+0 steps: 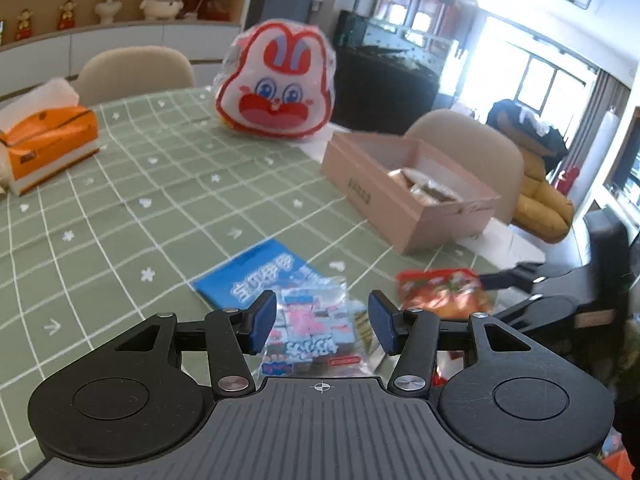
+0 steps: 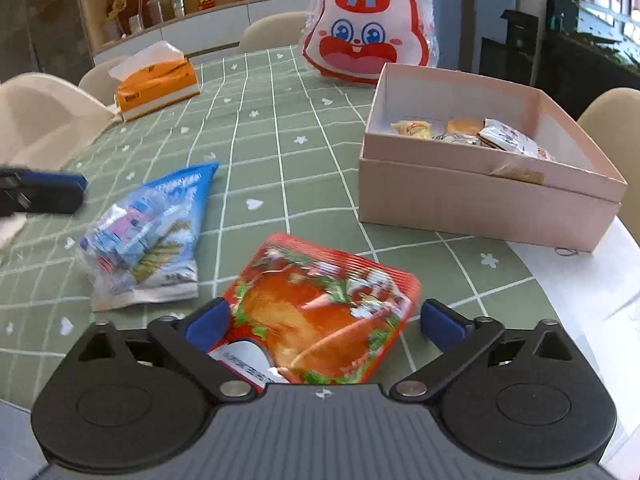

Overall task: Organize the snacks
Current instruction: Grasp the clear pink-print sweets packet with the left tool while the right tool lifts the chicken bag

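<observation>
A blue-and-white bag of small wrapped candies (image 1: pixel 308 332) (image 2: pixel 140 236) lies flat on the green checked tablecloth. My left gripper (image 1: pixel 322 322) hovers over it, open, its blue pads clear of the bag on both sides. One of its fingers (image 2: pixel 52 190) shows left of the bag in the right wrist view. A red snack bag with an orange picture (image 2: pixel 320 312) (image 1: pixel 440 292) lies beside it. My right gripper (image 2: pixel 324 320) straddles that bag, wide open, with gaps between pads and bag. An open pink box (image 2: pixel 480 208) (image 1: pixel 360 184) holds several wrapped snacks.
A large rabbit-face bag (image 2: pixel 368 28) (image 1: pixel 276 84) stands behind the pink box. An orange tissue box (image 2: pixel 156 84) (image 1: pixel 48 140) sits at the far left. Beige chairs (image 1: pixel 136 68) ring the table, whose edge (image 2: pixel 560 280) runs close by the box.
</observation>
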{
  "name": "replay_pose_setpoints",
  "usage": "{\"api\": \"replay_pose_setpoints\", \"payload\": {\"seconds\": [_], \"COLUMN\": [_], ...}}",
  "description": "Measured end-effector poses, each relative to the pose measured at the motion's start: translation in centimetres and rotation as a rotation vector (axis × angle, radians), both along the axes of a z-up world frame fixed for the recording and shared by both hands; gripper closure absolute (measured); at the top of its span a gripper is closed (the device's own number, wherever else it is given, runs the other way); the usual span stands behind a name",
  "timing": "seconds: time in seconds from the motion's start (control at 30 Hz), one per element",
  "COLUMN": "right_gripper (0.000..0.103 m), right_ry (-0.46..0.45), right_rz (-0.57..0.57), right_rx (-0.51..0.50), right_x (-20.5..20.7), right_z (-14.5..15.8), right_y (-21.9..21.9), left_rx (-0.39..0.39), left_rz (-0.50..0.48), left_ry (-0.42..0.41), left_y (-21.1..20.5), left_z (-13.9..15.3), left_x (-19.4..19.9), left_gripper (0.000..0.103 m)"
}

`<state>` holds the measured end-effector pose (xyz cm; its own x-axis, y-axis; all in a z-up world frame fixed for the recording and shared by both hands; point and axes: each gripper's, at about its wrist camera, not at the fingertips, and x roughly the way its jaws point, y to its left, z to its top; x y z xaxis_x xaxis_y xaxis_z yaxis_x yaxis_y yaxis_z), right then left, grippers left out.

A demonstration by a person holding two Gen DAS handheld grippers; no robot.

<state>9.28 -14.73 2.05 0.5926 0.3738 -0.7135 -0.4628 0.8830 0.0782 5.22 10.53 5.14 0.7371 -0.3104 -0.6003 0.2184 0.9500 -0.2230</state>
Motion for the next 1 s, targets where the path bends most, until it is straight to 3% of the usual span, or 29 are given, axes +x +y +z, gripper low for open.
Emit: {"api": "replay_pose_setpoints", "payload": {"seconds": [0.13,0.23,0.4,0.57,0.83,0.9,0.93,1.0], "right_gripper": [0.004,0.004,0.004,0.004,0.004,0.004,0.004,0.004], "right_ry": [-0.116,-0.198,-0.205,-0.273,-0.206,-0.203,-0.199,-0.169], "right_rz": [0.014,0.041,0.032,-0.005,-0.072,-0.072,-0.071,-0.059], "right_rx": [-0.020,-0.045,-0.006,-0.051,0.046,0.091,0.096,0.121], "right_x": [-2.2,-4.3,-6.2,-6.9,-4.9,-4.7,-4.7,-4.4], "right_z": [1.8,2.8,3.0,2.3,0.5,0.6,0.5,0.2], "right_y": [0.7,1.0,-0.7,-2.3,-5.1,-5.8,-5.8,-6.2], "left_rx": [-0.009,0.003,0.099,0.143,0.246,0.297,0.311,0.314], "left_rz": [0.064,0.059,0.036,0.021,-0.050,-0.059,-0.062,-0.086], "left_ry": [0.006,-0.011,-0.068,-0.101,-0.074,-0.100,-0.102,-0.094], "left_y": [0.4,0.1,-1.8,-3.1,-5.9,-6.7,-6.9,-7.3], "left_z": [-2.0,-2.5,-2.0,-1.6,-2.7,-3.1,-3.2,-3.3], "left_x": [1.0,1.1,0.2,-0.5,-0.9,-1.1,-1.1,-1.1], "left_gripper": [0.047,0.047,0.046,0.047,0.044,0.042,0.041,0.027]}}
